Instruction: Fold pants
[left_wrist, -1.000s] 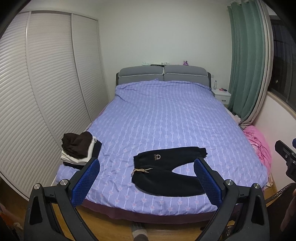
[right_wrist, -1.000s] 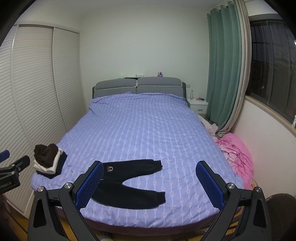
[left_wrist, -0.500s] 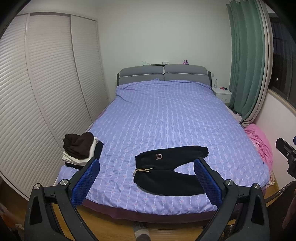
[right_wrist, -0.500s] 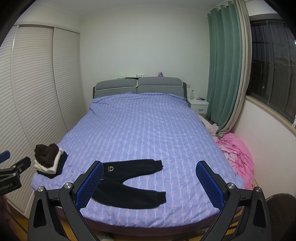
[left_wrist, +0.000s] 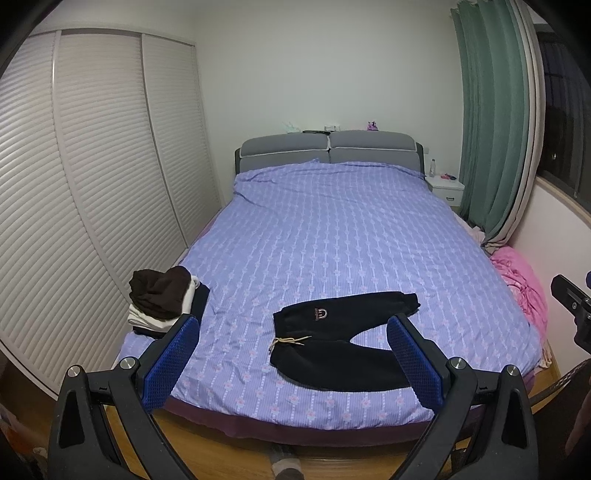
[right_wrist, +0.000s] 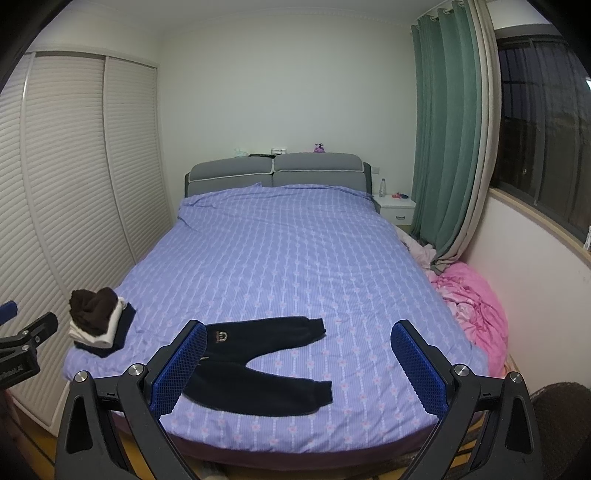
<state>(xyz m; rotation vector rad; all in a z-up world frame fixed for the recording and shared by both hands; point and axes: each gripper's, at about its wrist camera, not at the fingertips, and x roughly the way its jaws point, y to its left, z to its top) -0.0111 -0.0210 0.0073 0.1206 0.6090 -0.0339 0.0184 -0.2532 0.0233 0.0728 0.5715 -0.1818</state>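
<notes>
Black pants lie spread flat near the foot of the purple bed, waistband with a tan drawstring to the left, both legs pointing right and splayed apart. My left gripper hovers open in front of the bed's foot edge, well short of the pants. Off to the right, my right gripper hangs open at about the same distance. Neither holds anything.
A stack of folded clothes sits at the bed's near left corner. A slatted wardrobe lines the left wall. A pink blanket lies heaped on the right, by green curtains and a white nightstand.
Both views have drifted slightly; the left camera tilted up a little, so the bed sits lower in frame. The pants have not moved and both grippers stay open.
</notes>
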